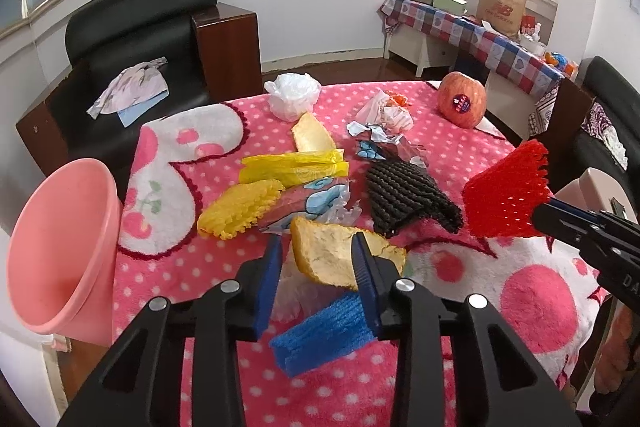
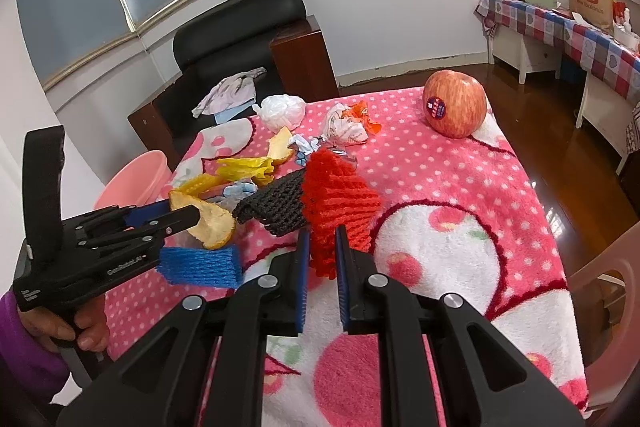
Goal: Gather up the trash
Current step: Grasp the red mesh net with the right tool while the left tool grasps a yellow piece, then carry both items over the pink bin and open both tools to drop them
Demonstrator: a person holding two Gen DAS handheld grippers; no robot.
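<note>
A yellow fruit peel [image 1: 328, 259] stands on edge between the fingers of my left gripper [image 1: 318, 239], which is shut on it; the right wrist view shows the same grip [image 2: 182, 211] on the peel [image 2: 214, 225] above a blue foam net [image 2: 200, 263]. My right gripper [image 2: 322, 243] is shut on a red foam net [image 2: 336, 203], held above the pink blanket-covered table [image 2: 440, 187]. In the left wrist view that red net [image 1: 504, 195] hangs at the right. A pink bin [image 1: 60, 247] stands off the table's left edge.
On the table lie a black foam net [image 1: 404, 195], a yellow foam net [image 1: 240, 207], a yellow bag [image 1: 296, 167], a second peel [image 1: 312, 135], crumpled wrappers [image 1: 384, 115], a white bag [image 1: 292, 95] and an apple [image 1: 462, 103]. A black armchair [image 1: 140, 27] stands behind.
</note>
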